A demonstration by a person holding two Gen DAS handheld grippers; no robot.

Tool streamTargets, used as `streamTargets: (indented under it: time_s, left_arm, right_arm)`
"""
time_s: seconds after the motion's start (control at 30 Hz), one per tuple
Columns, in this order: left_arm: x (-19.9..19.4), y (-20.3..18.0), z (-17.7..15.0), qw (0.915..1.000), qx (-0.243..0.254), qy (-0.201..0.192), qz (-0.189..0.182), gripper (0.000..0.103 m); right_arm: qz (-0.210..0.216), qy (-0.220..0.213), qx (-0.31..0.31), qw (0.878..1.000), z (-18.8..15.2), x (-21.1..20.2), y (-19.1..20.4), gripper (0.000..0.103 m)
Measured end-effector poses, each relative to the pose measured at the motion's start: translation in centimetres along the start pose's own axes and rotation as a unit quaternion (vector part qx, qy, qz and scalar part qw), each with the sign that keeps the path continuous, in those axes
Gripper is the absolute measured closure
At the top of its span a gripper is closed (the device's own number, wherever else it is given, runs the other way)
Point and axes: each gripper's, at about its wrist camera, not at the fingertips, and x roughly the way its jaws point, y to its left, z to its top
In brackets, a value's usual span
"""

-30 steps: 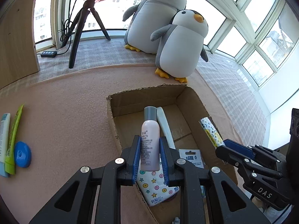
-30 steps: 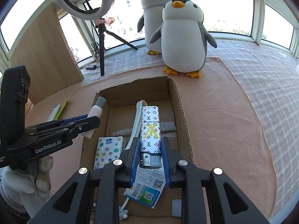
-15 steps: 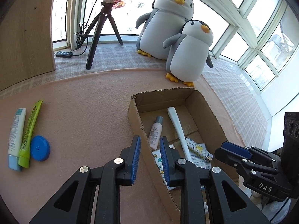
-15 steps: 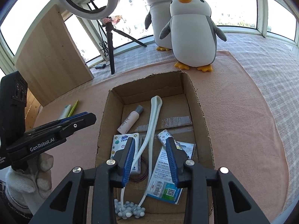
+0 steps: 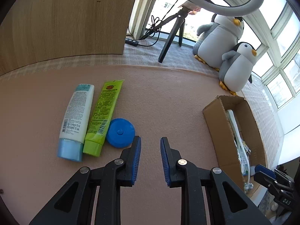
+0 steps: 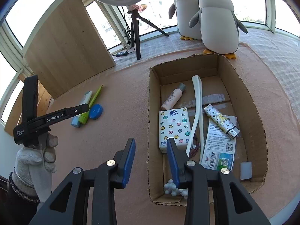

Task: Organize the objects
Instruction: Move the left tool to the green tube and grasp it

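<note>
Windows curve round the room from about 9 o'clock to 3 o'clock in the right wrist view, bright with daylight; a pale wooden board [image 6: 65, 45] leans upright at 10 o'clock, and a checked grey mat runs along under the glass; in front of it lies a pink felt-like cover [image 5: 159, 97] that takes up most of the surface; two plush penguins [image 6: 215, 22] stand at 1 o'clock on the mat's edge, the smaller in front, and a ring light on a black tripod [image 6: 136, 35] stands at 12 o'clock with a cable and switch at its foot; the open cardboard box [image 6: 260, 123] sits on the pink cover at 3 o'clock, holding a star-print tissue pack [image 6: 174, 127], a white shoehorn-like strip [image 6: 197, 105], a printed leaflet [image 6: 219, 146], a patterned lighter [image 6: 221, 121], a small pink bottle [image 6: 173, 99] and white beads [image 6: 172, 186] at its near end; out on the cover, at 10 o'clock in the left wrist view, a white tube [image 5: 76, 120], a green tube [image 5: 103, 116] and a blue round lid [image 5: 120, 132] lie touching side by side; the left gripper [image 5: 150, 146] hovers just right of the lid, jaws parted and holding nothing; the right gripper [image 6: 151, 148] hangs over the box's left wall, jaws wide apart and likewise empty.
</note>
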Motion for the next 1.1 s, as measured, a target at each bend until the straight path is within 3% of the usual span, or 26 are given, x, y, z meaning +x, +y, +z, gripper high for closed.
streamTargets:
  time_s: [0.2, 0.37, 0.67, 0.8, 0.9, 0.97, 1.1]
  left_arm:
    - [0.6, 4.0, 1.8, 0.9997, -0.015, 0.018, -0.004, 0.08]
    - [2.5, 4.6, 3.7, 0.9992, 0.007, 0.039, 0.008, 0.08]
    - [6.9, 5.1, 5.7, 0.9963, 0.016, 0.078, 0.033, 0.08]
    - [7.7, 5.3, 6.2, 0.9961, 0.013, 0.076, 0.045, 0.08]
    - [7.7, 5.4, 6.4, 0.9958, 0.016, 0.074, 0.052, 0.074]
    - [7.9, 5.5, 6.4, 0.9951, 0.016, 0.075, 0.062, 0.062]
    - [8.0, 5.8, 6.2, 0.9951, 0.017, 0.076, 0.062, 0.059]
  right_arm:
    - [0.017, 0.017, -0.009, 1.0, -1.1, 1.3, 3.3, 0.071]
    - [0.027, 0.023, -0.01, 0.999, -1.6, 2.0, 5.2, 0.071]
    - [0.026, 0.024, 0.017, 0.999, -2.3, 1.8, 4.7, 0.071]
    - [0.025, 0.029, 0.036, 0.999, -2.5, 1.8, 3.8, 0.071]
    - [0.024, 0.033, 0.038, 0.998, -2.6, 1.9, 3.6, 0.071]
    - [0.024, 0.034, 0.037, 0.998, -2.6, 1.9, 3.8, 0.071]
    - [0.028, 0.037, 0.028, 0.999, -2.5, 2.1, 4.4, 0.071]
